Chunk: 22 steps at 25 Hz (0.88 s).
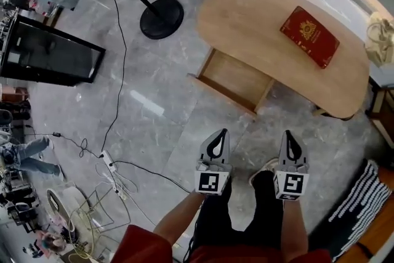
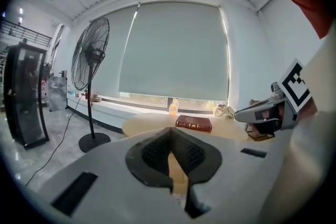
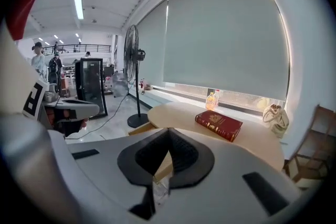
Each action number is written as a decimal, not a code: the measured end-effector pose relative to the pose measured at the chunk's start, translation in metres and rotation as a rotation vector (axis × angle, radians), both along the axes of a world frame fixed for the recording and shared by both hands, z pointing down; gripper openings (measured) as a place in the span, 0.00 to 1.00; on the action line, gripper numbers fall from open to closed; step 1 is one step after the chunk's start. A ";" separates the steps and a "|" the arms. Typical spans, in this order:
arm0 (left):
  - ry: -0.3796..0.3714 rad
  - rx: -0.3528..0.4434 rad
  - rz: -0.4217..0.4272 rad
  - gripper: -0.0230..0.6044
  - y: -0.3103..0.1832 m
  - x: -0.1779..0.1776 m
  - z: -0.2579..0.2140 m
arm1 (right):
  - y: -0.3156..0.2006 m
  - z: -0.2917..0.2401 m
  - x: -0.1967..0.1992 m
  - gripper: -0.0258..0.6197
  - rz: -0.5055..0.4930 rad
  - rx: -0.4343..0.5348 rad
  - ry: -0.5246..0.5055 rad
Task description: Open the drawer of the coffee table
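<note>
Jutting from rounded wooden coffee table (image 1: pixel 258 21), boxy drawer (image 1: pixel 237 80); left gripper (image 1: pixel 218 138), right gripper (image 1: pixel 290 140) closed.

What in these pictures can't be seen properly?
Drawer: in the head view its back end is hidden under the tabletop, so what lies there can't be told.
Book: cover print too small to read in every view.
Fan: head view, its cage is cut off by the top edge.
Bag: head view, partly cut off by the right edge.
</note>
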<state>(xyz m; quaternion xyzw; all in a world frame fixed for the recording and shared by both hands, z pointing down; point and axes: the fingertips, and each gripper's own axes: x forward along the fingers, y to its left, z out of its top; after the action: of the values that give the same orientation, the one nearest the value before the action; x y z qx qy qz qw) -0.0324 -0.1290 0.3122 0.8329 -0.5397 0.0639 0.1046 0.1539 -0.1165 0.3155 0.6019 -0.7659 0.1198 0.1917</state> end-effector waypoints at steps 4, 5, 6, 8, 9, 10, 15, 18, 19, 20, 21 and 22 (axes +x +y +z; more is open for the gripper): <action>-0.012 -0.008 0.015 0.05 0.018 -0.005 -0.068 | 0.007 -0.073 -0.006 0.04 -0.040 0.024 0.014; -0.008 -0.008 0.022 0.05 0.020 -0.006 -0.086 | 0.009 -0.091 -0.007 0.04 -0.050 0.035 0.025; 0.001 -0.012 0.029 0.05 0.023 -0.006 -0.103 | 0.010 -0.109 -0.007 0.04 -0.057 0.048 0.038; 0.016 -0.002 0.041 0.05 0.029 -0.008 -0.136 | 0.013 -0.142 -0.008 0.04 -0.063 0.074 0.058; 0.014 0.015 0.042 0.05 0.030 -0.009 -0.153 | 0.015 -0.158 -0.008 0.04 -0.061 0.088 0.064; 0.010 0.037 0.041 0.05 0.031 -0.012 -0.170 | 0.016 -0.174 -0.008 0.04 -0.059 0.105 0.068; -0.030 0.092 0.018 0.05 0.032 -0.029 -0.236 | 0.017 -0.242 -0.013 0.04 -0.043 0.185 0.069; -0.052 0.109 0.004 0.05 0.033 -0.041 -0.265 | 0.016 -0.276 -0.015 0.04 -0.030 0.219 0.071; -0.059 0.119 -0.005 0.05 0.031 -0.045 -0.276 | 0.013 -0.287 -0.016 0.04 -0.028 0.229 0.070; -0.067 0.129 -0.017 0.05 0.028 -0.051 -0.286 | 0.008 -0.298 -0.017 0.04 -0.028 0.239 0.064; -0.076 0.136 -0.030 0.05 0.025 -0.056 -0.296 | 0.004 -0.308 -0.019 0.04 -0.027 0.247 0.054; -0.086 0.139 -0.042 0.05 0.024 -0.062 -0.306 | 0.002 -0.318 -0.020 0.04 -0.025 0.249 0.043</action>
<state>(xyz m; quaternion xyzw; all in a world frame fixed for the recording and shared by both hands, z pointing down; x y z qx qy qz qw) -0.0943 -0.1047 0.0058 0.8230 -0.5644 0.0598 0.0247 0.1341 -0.1141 -0.0022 0.6138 -0.7781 0.0085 0.1332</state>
